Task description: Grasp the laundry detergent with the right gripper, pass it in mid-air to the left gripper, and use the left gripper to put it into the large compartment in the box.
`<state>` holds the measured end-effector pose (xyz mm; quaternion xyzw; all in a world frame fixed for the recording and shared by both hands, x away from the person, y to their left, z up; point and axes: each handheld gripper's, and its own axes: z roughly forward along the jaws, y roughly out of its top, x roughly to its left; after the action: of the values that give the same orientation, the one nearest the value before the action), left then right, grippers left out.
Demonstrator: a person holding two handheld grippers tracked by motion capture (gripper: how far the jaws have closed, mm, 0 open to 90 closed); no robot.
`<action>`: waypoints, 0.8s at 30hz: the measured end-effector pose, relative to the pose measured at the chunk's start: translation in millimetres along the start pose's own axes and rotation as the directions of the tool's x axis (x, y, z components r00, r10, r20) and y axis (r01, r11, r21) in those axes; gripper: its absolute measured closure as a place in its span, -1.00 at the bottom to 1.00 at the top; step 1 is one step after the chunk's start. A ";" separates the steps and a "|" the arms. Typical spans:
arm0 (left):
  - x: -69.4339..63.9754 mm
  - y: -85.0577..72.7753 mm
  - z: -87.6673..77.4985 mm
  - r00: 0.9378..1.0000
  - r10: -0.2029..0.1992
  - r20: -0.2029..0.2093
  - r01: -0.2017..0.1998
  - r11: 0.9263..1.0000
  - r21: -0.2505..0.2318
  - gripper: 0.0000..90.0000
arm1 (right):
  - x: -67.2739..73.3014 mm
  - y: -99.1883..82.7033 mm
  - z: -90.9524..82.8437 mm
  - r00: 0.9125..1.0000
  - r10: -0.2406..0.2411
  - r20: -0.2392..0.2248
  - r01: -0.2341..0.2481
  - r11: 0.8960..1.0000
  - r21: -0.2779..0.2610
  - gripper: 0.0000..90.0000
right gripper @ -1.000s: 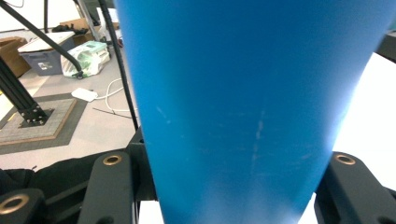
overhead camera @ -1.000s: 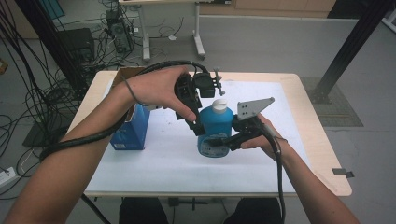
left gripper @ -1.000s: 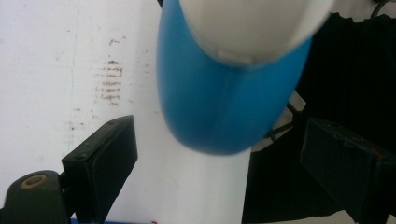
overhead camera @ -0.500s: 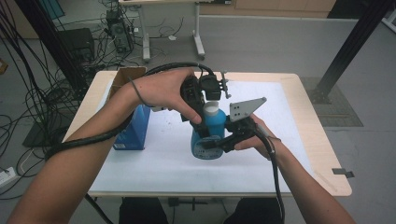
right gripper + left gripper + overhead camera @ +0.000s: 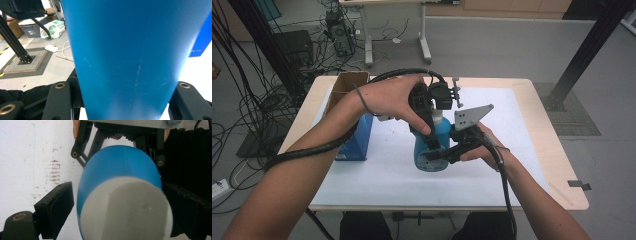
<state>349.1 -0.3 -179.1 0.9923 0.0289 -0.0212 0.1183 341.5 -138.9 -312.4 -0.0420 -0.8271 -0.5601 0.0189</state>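
Observation:
A blue bottle [image 5: 432, 150] with a white cap [image 5: 125, 210] stands upright over the middle of the white sheet. My right gripper [image 5: 434, 156] is shut on its lower body from the right, and the blue wall [image 5: 135, 50] sits between its two jaws. From above, my left gripper [image 5: 437, 120] comes down over the bottle's top and hides the cap in the high view. Its jaws stand on either side of the cap, with a thin gap showing beside the left jaw. The right gripper's linkage [image 5: 120, 135] shows beyond the bottle.
A blue carton [image 5: 357, 140] stands on the table's left side, with an open cardboard box [image 5: 344, 85] behind it. White paper [image 5: 512, 150] covers most of the wooden table [image 5: 562, 185]. Cables and desk legs lie on the floor beyond.
The bottle and both grippers have drifted slightly left. The white cap, visible a second ago beside the left gripper, is now covered by it.

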 end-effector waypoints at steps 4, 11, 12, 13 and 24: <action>0.3 -0.8 0.1 1.000 -0.003 -0.002 0.003 1.000 -0.005 -0.74 | 0.1 0.0 0.5 1.000 -0.004 -0.001 0.004 1.000 0.007 -0.01; 0.3 -3.4 1.1 1.000 -0.011 -0.001 0.011 1.000 -0.004 -0.74 | 0.0 -0.9 0.7 1.000 -0.003 -0.002 0.003 1.000 0.007 -0.01; 0.2 -3.6 1.2 1.000 -0.011 0.001 0.011 1.000 -0.005 -0.74 | -0.2 -1.1 0.8 1.000 -0.003 -0.003 0.003 1.000 0.007 -0.01; 0.5 -3.8 1.1 1.000 -0.012 -0.002 0.012 1.000 -0.005 -0.74 | -0.2 -1.2 0.8 1.000 -0.002 -0.003 0.002 1.000 0.007 -0.01; 1.3 -5.9 -0.4 1.000 -0.014 0.000 0.014 1.000 -0.009 -0.74 | -0.5 -0.9 1.8 1.000 -0.003 -0.001 0.003 1.000 0.007 -0.02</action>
<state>350.1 5.5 -180.1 0.9916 0.0358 -0.0219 0.1224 341.9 -137.6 -314.0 -0.0405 -0.8291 -0.5574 0.0185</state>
